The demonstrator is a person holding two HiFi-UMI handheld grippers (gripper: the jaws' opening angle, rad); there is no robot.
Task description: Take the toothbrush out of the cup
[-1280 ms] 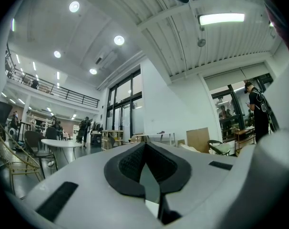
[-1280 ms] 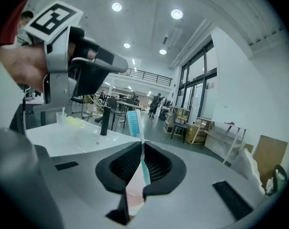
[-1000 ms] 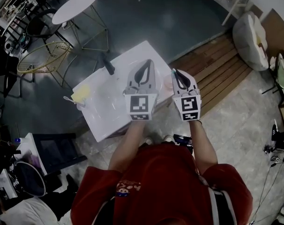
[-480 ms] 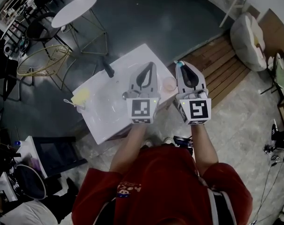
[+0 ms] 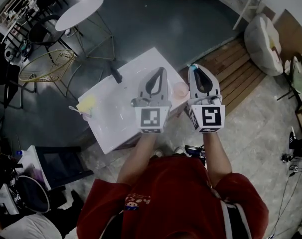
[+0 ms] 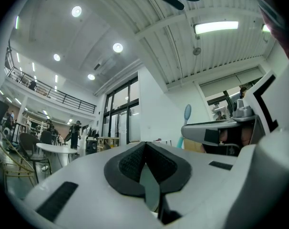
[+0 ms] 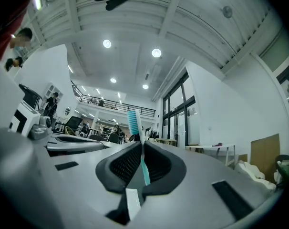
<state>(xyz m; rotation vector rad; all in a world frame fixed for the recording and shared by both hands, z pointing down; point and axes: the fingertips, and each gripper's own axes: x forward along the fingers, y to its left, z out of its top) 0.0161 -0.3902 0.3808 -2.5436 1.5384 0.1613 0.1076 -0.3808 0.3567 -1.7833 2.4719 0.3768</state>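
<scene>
— Where's the toothbrush?

— Out of the cup. The right claw is clamped on its teal handle, and the bristle head sticks out past the claw's tips.

— And where is that claw relative to the cup?

— In the head view, just right of it. The cup itself stands on the white bench.

— What about the left claw?

— Closed, pads pressed together with nothing between them. It sits just left of the cup, so the cup shows between the two claws.

— Anything else on the bench?

— A yellow item well to the cup's left, and a dark object lying left of the cup, further back.
</scene>
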